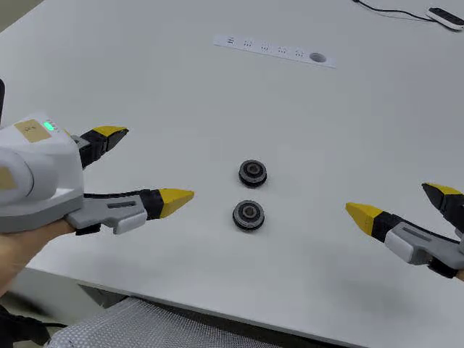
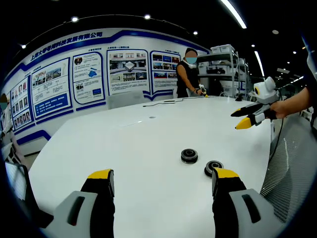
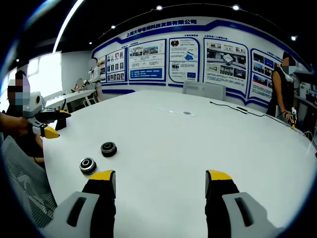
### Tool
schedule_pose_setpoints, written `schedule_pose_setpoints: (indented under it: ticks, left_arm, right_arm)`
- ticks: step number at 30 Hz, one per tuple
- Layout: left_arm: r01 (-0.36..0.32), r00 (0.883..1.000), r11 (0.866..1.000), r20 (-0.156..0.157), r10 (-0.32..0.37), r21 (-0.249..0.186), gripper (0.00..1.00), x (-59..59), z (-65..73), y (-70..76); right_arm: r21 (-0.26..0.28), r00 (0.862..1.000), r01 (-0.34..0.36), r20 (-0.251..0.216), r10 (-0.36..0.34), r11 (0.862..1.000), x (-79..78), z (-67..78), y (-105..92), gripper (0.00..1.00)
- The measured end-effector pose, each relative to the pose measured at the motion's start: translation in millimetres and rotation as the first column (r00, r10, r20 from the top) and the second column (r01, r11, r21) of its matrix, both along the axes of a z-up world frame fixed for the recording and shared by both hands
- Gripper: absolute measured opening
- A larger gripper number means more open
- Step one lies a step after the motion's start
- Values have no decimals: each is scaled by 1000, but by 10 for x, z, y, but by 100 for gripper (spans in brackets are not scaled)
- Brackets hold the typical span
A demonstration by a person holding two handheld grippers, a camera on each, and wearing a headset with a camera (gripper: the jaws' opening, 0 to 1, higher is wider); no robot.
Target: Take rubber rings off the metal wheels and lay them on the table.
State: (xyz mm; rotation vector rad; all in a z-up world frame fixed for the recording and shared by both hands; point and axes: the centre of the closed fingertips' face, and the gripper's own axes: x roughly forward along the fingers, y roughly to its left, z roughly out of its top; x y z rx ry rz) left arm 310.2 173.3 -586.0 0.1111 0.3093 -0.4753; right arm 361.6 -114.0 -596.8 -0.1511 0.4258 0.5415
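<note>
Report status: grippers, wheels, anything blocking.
Left gripper open, right gripper open, both empty. Near wheel and far wheel on table, rubber rings on, untouched. Nothing between fingers and wheels; power strip sits far behind.

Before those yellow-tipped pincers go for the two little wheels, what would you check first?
1. Left gripper jaws open, nothing held: ok.
2. Right gripper jaws open, nothing held: ok.
3. Far wheel and near wheel lying flat, apart from each other, between the grippers: ok.
4. Dark rubber rings on both wheels: ok.
5. How tightly the rings sit: cannot tell.
6. Bare table beside the wheels for laying rings down: ok.
</note>
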Motion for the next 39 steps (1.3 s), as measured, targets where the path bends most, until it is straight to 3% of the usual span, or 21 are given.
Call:
schedule_pose_setpoints:
  ticks: [14, 21, 31, 39]
  left_arm:
    - [7, 1000, 1000, -7, -7, 2, 83, -4, -26, -8]
    - [32, 999, 999, -13, -32, 14, 83, 9, -56, -86]
    - [114, 993, 994, -38, -113, 1, 80, 41, -115, -360]
    - [202, 978, 979, -57, -200, 38, 78, 85, -185, -610]
  right_arm:
    - [6, 1000, 3, -13, -3, 1000, -23, -51, -3, 75]
    - [12, 1000, -6, -28, 6, 1000, -49, -100, 28, 73]
    - [23, 999, -11, -53, 12, 1000, -78, -170, 41, 72]
    - [27, 998, -13, -64, 15, 1000, -106, -222, 17, 71]
